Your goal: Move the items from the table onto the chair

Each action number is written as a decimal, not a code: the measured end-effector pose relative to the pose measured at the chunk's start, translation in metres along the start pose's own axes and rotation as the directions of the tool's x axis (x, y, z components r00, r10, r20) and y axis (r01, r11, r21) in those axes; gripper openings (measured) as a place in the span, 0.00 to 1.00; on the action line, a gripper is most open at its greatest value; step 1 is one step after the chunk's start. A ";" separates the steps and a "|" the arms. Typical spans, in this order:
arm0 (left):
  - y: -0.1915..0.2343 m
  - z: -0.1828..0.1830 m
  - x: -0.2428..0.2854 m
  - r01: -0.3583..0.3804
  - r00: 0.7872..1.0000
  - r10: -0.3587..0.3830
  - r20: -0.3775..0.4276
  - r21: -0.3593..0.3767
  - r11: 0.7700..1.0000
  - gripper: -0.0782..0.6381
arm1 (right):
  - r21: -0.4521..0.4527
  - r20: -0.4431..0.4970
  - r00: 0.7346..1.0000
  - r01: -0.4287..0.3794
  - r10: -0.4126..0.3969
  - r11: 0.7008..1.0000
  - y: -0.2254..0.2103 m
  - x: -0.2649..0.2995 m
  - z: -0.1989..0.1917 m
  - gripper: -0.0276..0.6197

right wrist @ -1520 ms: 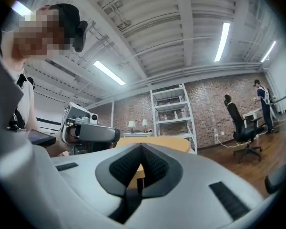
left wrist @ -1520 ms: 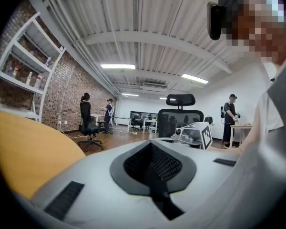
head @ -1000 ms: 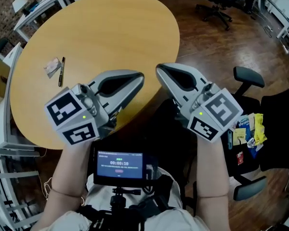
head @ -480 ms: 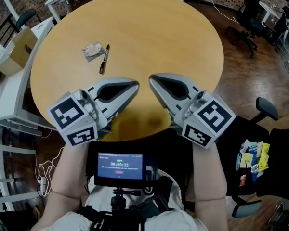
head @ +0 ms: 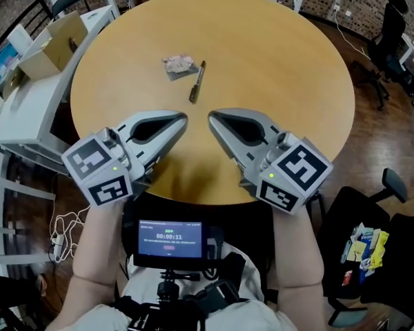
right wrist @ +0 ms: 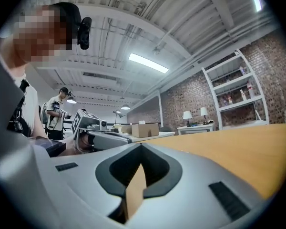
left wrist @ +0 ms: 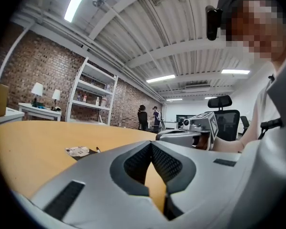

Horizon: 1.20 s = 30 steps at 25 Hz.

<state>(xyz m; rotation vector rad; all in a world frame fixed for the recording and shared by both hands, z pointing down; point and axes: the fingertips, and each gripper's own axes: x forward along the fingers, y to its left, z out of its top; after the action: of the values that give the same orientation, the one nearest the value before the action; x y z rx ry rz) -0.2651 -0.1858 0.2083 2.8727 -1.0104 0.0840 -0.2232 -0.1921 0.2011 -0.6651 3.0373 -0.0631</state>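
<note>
On the round wooden table (head: 276, 54) lie a small crumpled packet (head: 179, 64) and a black pen (head: 197, 81) beside it, toward the far side. My left gripper (head: 184, 118) and right gripper (head: 211, 117) hover level over the table's near part, tips a short way short of the pen, both shut with nothing in them. The left gripper view shows the packet (left wrist: 78, 151) and the pen (left wrist: 96, 150) ahead on the tabletop. At the lower right stands the black chair (head: 393, 240) with several packets (head: 362, 245) on its seat.
A white shelf unit with cardboard boxes (head: 52, 43) stands left of the table. Black office chairs (head: 390, 36) stand at the far right on the wooden floor. A small screen (head: 169, 238) sits at my chest. People stand far off (left wrist: 148, 116) in the left gripper view.
The view has swung left from the chair toward the table. The packet and pen now lie straight ahead of both grippers, and the chair has slid to the lower right corner.
</note>
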 end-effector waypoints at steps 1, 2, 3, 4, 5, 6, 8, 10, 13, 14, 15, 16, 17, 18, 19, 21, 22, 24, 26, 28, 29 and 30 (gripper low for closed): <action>0.003 0.001 -0.005 -0.010 1.000 0.010 0.002 0.003 1.000 0.13 | -0.002 -0.004 1.000 -0.009 0.009 1.000 0.003 0.005 -0.001 0.05; 0.006 0.001 -0.008 -0.019 1.000 0.019 0.004 0.004 1.000 0.13 | -0.004 -0.008 1.000 -0.016 0.015 1.000 0.006 0.009 -0.001 0.05; 0.009 0.001 -0.011 -0.026 1.000 0.026 0.005 0.006 1.000 0.13 | -0.006 -0.011 1.000 -0.019 0.018 1.000 0.007 0.012 -0.002 0.05; 0.011 0.001 -0.014 -0.031 1.000 0.031 0.005 0.006 1.000 0.13 | -0.007 -0.013 1.000 -0.019 0.019 1.000 0.008 0.014 -0.002 0.05; 0.012 0.001 -0.015 -0.030 1.000 0.030 0.005 0.006 1.000 0.13 | -0.006 -0.015 1.000 -0.019 0.019 1.000 0.008 0.016 -0.002 0.05; 0.012 0.000 -0.015 -0.023 1.000 0.023 0.003 0.004 1.000 0.13 | -0.005 -0.017 1.000 -0.018 0.018 1.000 0.008 0.017 -0.003 0.05; 0.009 -0.002 -0.013 0.000 1.000 0.000 -0.003 0.002 1.000 0.13 | -0.003 -0.019 1.000 -0.014 0.014 1.000 0.007 0.017 -0.004 0.05; 0.006 -0.002 -0.010 0.012 1.000 -0.012 -0.006 0.007 1.000 0.13 | -0.001 -0.019 1.000 -0.012 0.012 1.000 0.005 0.015 -0.004 0.05; 0.003 -0.004 -0.005 0.011 1.000 -0.011 -0.013 0.011 1.000 0.13 | 0.000 -0.015 1.000 -0.012 0.012 1.000 0.004 0.010 -0.004 0.05; 0.004 -0.005 -0.005 0.004 1.000 -0.004 -0.015 0.008 1.000 0.13 | 0.001 -0.014 1.000 -0.013 0.013 1.000 0.004 0.008 -0.004 0.05; 0.004 -0.006 -0.005 0.000 1.000 0.000 -0.017 0.008 1.000 0.13 | 0.002 -0.013 1.000 -0.013 0.013 1.000 0.004 0.007 -0.004 0.05; 0.003 -0.006 -0.004 0.002 1.000 -0.001 -0.021 0.013 1.000 0.13 | 0.003 -0.010 1.000 -0.013 0.013 1.000 0.003 0.006 -0.004 0.05; 0.002 -0.004 -0.003 0.003 1.000 -0.003 -0.024 0.019 1.000 0.13 | 0.003 -0.007 1.000 -0.011 0.011 1.000 0.003 0.006 -0.003 0.05; 0.003 -0.003 -0.002 -0.003 1.000 0.004 -0.025 0.024 1.000 0.13 | 0.003 -0.004 1.000 -0.009 0.009 1.000 0.002 0.006 -0.002 0.05; 0.006 -0.003 -0.002 -0.022 0.999 0.022 -0.027 0.029 0.999 0.13 | 0.002 -0.002 1.000 -0.007 0.007 1.000 0.001 0.007 -0.002 0.05; 0.017 -0.006 -0.005 -0.083 0.995 0.085 -0.043 0.043 0.996 0.13 | 0.002 -0.004 1.000 -0.003 0.003 1.000 0.000 0.008 -0.003 0.05; 0.021 -0.009 -0.007 -0.106 0.993 0.108 -0.051 0.049 0.993 0.13 | 0.002 -0.006 1.000 -0.002 0.002 1.000 0.000 0.009 -0.004 0.05; 0.023 -0.010 -0.008 -0.114 0.991 0.117 -0.061 0.059 0.992 0.13 | -0.002 -0.009 1.000 -0.002 0.002 1.000 0.001 0.010 -0.005 0.05; 0.025 -0.007 -0.008 -0.109 0.991 0.116 -0.072 0.091 0.990 0.12 | -0.012 -0.004 1.000 -0.003 0.003 1.000 0.002 0.010 -0.002 0.05; 0.028 -0.007 -0.004 -0.097 0.988 0.114 -0.102 0.154 0.983 0.13 | -0.018 0.000 1.000 -0.004 0.004 1.000 0.002 0.010 0.000 0.05; 0.031 -0.008 -0.002 -0.090 0.985 0.116 -0.126 0.193 0.977 0.12 | -0.020 0.001 1.000 -0.004 0.004 1.000 0.003 0.009 -0.001 0.05; 0.035 -0.010 0.001 -0.084 0.980 0.123 -0.156 0.236 0.968 0.12 | -0.021 0.002 1.000 -0.004 0.004 1.000 0.003 0.009 -0.001 0.05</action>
<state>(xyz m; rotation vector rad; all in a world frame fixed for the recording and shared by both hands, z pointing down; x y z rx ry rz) -0.2859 -0.2126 0.2212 2.9450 -1.1869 0.4744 -0.2322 -0.1933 0.2022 -0.6608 3.0411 -0.0311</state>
